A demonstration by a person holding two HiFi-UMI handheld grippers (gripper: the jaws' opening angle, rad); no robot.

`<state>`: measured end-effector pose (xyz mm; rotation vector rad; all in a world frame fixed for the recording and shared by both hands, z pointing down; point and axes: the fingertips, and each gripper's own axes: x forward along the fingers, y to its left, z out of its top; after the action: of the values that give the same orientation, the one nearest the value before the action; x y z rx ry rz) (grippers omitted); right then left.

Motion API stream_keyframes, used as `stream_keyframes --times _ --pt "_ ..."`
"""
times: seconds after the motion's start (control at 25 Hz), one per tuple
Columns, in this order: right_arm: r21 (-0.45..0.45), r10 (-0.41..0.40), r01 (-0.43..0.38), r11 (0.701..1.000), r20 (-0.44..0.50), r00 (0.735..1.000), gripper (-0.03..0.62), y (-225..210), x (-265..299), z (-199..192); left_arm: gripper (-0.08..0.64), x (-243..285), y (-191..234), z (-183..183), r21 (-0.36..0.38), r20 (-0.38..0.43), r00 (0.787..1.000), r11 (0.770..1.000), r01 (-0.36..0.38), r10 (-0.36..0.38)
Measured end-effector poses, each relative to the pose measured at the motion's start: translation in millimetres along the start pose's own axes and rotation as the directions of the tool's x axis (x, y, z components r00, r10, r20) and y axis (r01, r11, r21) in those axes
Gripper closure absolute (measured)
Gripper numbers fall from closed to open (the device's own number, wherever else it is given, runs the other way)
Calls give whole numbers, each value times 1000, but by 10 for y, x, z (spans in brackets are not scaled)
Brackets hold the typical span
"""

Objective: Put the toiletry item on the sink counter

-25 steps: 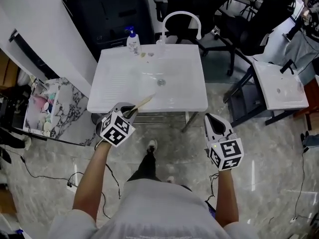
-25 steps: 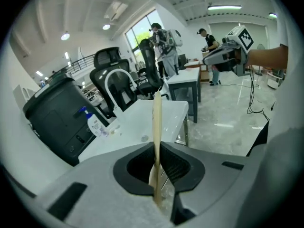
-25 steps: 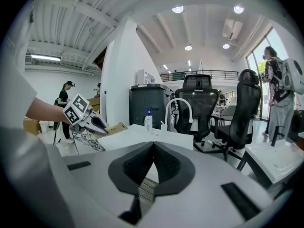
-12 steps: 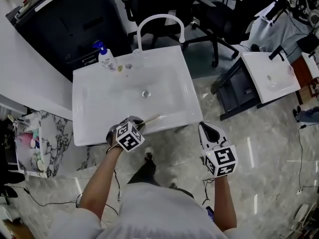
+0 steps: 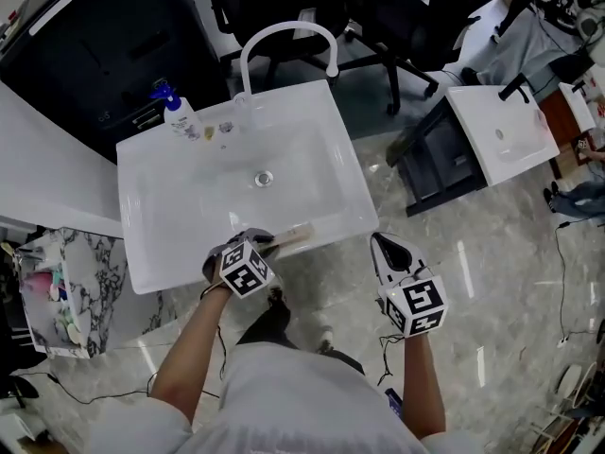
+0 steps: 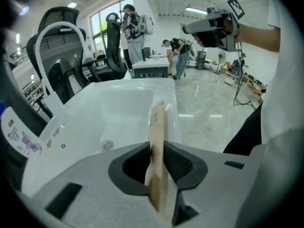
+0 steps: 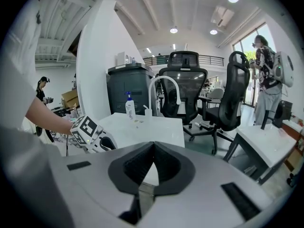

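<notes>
The white sink [image 5: 151,244] fills the middle of the head view, with its arched faucet [image 5: 284,26] at the back edge. The left gripper [image 5: 263,244] sits at the sink's front rim. Its jaws are opening, with a slim tan cardboard packet [image 6: 156,127] standing edge-up between them and both pads against its sides. The right gripper [image 5: 382,246] hangs well apart over the floor, off the sink's front right corner, its jaws closed together on nothing. A pump bottle [image 5: 176,116] stands upright at the back left corner. The packet (some print on it, too small to read) reaches from the jaws along the front rim, near its right end.
</notes>
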<state>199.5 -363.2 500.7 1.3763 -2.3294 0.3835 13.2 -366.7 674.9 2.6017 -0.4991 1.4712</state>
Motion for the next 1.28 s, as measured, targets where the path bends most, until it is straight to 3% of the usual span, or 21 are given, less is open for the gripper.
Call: stream_keyframes --times 0.16,0.36,0.56,0.84,1.0,1.16,1.28 --pt "-2 4 -4 1000 5 1000 595 3 -15 -3 474 4 -23 28 -93 67 996 994 56 -50" --pt "-14 2 -2 1000 -3 1000 595 -59 -71 -71 408 -56 -52 96 -195 161 977 966 168 -137" --pt "-15 -14 14 1000 -6 1000 595 -185 -153 -129 407 -137 1 142 -258 227 966 948 186 -128" --pt "-18 -1 1 1000 1 1000 595 -209 -230 -183 414 -70 36 55 -313 176 981 941 130 -77" --pt "-19 9 -9 1000 -6 1000 595 -202 -288 -231 488 -54 137 25 -354 155 988 932 76 -22" --pt "-12 13 -13 1000 -13 1000 595 -243 -334 -292 489 -27 105 1 -303 103 995 952 35 -4" --pt "-9 19 -19 1000 -9 1000 595 -275 -335 -291 503 -34 47 23 -286 111 993 955 71 -41"
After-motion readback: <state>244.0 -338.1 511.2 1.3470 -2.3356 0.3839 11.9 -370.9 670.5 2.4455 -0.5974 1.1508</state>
